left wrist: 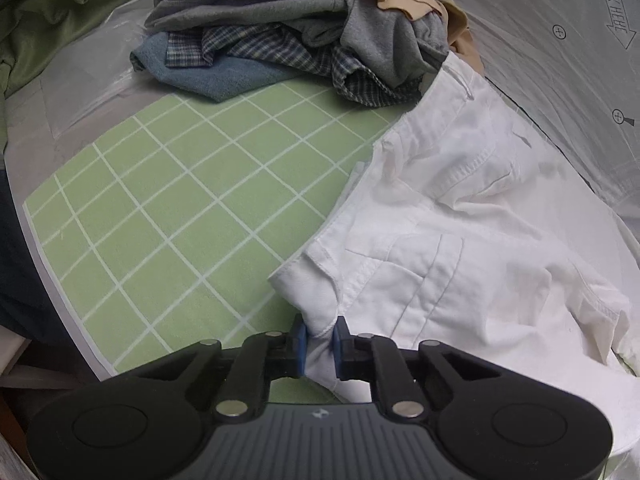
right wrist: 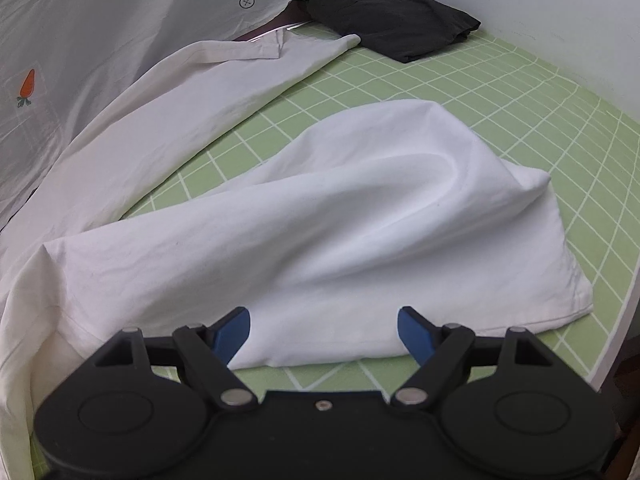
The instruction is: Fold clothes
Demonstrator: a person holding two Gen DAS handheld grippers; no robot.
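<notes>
While rumpled, white trousers (left wrist: 460,240) sit pinched by left gripper (left wrist: 320,336).

Both wrist views steep, close; share white garment (left wrist: 460,240), green mat (right wrist: 520,92).

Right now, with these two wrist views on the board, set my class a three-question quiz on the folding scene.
1. True or false: the left gripper is shut on the white trousers.
2. What lies on the green mat at its far end in the right wrist view? A) black garment B) red towel C) shoes
3. Fill in: the right gripper is ____ in front of the trouser leg.

Key: 1 true; 2 A, the black garment; 3 open.
</notes>
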